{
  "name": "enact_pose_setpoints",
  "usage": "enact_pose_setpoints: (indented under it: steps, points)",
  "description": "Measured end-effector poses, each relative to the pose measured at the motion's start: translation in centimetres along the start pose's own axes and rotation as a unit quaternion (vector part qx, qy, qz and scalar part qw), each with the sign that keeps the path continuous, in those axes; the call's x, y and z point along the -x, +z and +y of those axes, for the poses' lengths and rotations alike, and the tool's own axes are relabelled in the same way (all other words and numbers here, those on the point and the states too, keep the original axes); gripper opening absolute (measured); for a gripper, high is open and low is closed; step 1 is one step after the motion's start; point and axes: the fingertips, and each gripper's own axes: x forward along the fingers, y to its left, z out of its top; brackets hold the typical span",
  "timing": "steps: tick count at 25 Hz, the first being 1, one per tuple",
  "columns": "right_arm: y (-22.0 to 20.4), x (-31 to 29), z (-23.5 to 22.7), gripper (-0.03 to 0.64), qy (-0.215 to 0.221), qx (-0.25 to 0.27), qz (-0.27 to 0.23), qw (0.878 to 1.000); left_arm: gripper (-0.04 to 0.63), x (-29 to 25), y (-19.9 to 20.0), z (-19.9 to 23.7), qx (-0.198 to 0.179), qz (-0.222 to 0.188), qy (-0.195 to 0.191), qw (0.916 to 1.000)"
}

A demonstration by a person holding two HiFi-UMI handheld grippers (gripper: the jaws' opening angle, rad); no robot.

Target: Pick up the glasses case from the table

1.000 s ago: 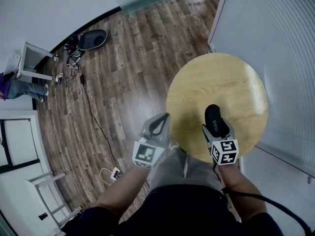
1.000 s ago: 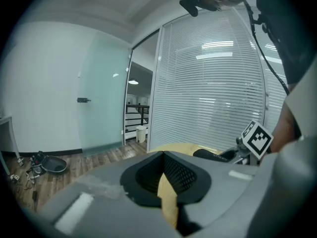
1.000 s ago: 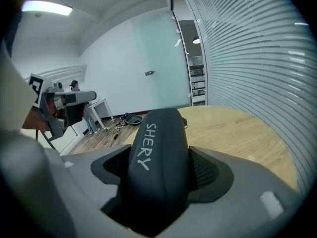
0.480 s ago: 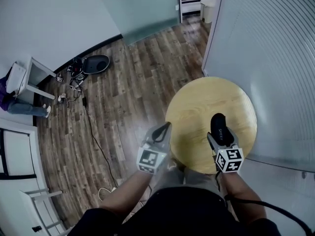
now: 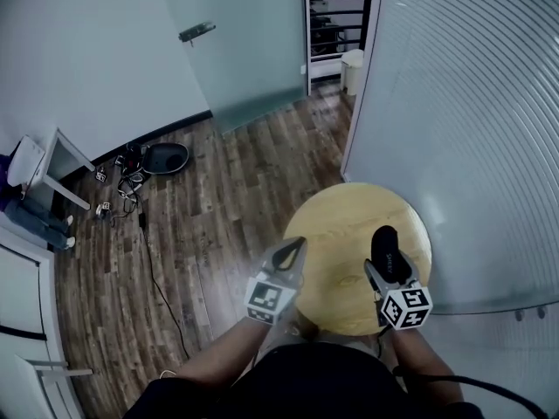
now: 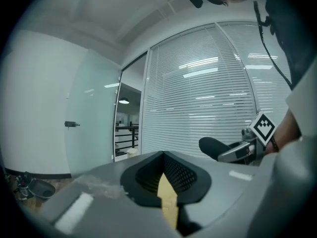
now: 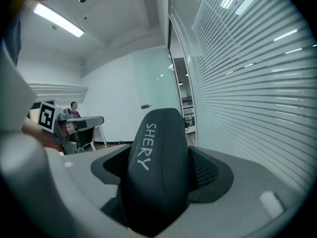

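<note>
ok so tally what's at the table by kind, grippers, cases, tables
grippers: 2 (left gripper, right gripper)
case: 1, held in the right gripper's jaws
table: 1
total: 4

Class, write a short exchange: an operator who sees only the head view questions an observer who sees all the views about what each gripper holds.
Operator: Is the right gripper really clamped on the case?
Observer: Yes. The right gripper view shows both jaws pressed against the case's sides.
Operator: Is the left gripper holding anything?
Observer: No. The left gripper view shows its jaw tips closed together with nothing between them.
</note>
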Motion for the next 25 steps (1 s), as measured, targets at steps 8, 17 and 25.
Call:
enact_pose_setpoints:
  steps: [8,17,25]
  points:
    - [3.9,1.9,1.2,0.367,0.020,0.028,-0.053,0.998,0.003,-0.5,2.4,-2.2,-0.015,-0.010,-0.018,0.9997]
    - [5.8,2.2,1.7,0.365,0.020,0.030,-0.075,0.997,0.003,-0.9,3.6,-2.2,-0.030,-0.011,-0.028,0.9991]
    - [5.4,1.7,1.6,0.365,0.024,0.039,-0.070,0.996,0.003,-1.1,3.3,-1.8,-0.027,-0.009,-0.024,0.9993]
